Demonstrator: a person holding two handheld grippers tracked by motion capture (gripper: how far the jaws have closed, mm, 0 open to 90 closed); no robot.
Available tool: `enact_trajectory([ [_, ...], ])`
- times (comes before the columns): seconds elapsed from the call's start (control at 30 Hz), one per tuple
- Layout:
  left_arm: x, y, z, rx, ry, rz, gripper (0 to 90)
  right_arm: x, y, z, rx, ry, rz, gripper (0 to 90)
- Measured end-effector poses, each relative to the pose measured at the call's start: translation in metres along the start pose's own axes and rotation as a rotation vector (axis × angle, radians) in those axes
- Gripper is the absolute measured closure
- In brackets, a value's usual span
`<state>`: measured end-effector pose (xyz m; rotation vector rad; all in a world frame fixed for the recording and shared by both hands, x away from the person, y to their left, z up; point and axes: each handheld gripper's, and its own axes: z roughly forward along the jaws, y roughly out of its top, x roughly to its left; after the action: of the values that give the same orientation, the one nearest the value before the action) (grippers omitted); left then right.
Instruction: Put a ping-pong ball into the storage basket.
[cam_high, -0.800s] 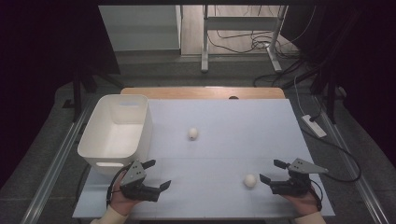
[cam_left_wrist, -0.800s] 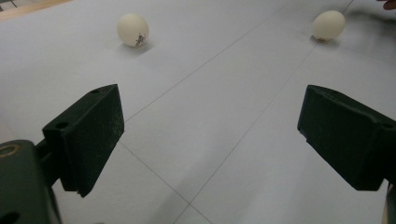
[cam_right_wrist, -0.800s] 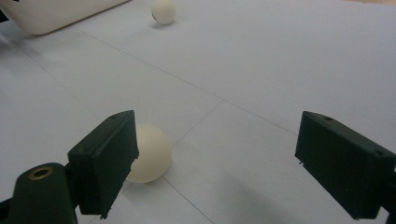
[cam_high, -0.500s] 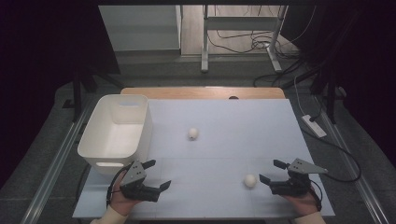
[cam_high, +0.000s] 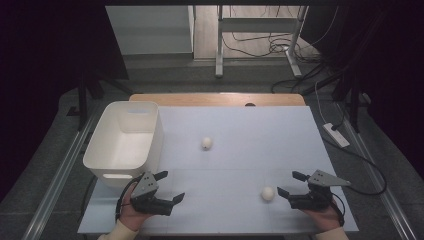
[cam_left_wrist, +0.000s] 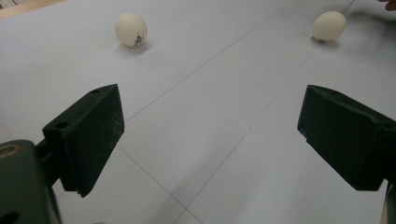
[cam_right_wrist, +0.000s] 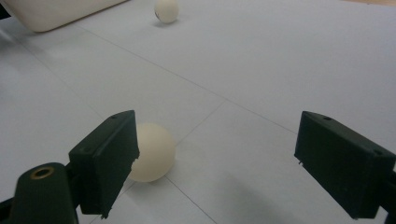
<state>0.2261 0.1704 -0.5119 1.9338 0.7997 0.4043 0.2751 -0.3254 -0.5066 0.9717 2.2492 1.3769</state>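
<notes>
Two white balls lie on the pale table (cam_high: 250, 125). One ball (cam_high: 207, 143) rests near the middle; the other ball (cam_high: 268, 194) sits by the front right. My right gripper (cam_high: 289, 183) stands open just right of that ball, apart from it. In the right gripper view the near ball (cam_right_wrist: 154, 158) lies beside the left jaw, partly behind it, and the far ball (cam_right_wrist: 166, 10) shows at the top. My left gripper (cam_high: 171, 185) stands open at the front left with nothing between its jaws. Ahead of it lie both balls (cam_left_wrist: 131, 29) (cam_left_wrist: 329, 26).
A white plastic bin (cam_high: 122, 140) stands at the table's left side, just behind my left hand. A wooden strip (cam_high: 215, 99) runs along the far edge. On the floor to the right lies a power strip (cam_high: 336, 135) with cables.
</notes>
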Motion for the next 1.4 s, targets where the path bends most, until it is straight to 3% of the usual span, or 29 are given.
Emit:
enact_trajectory([
  [1.4, -0.007, 0.034, 0.021, 0.036, -0.002, 0.003, 8.0, -0.001, 0.0, -0.001, 0.003, -0.005, 0.008, 14.0],
])
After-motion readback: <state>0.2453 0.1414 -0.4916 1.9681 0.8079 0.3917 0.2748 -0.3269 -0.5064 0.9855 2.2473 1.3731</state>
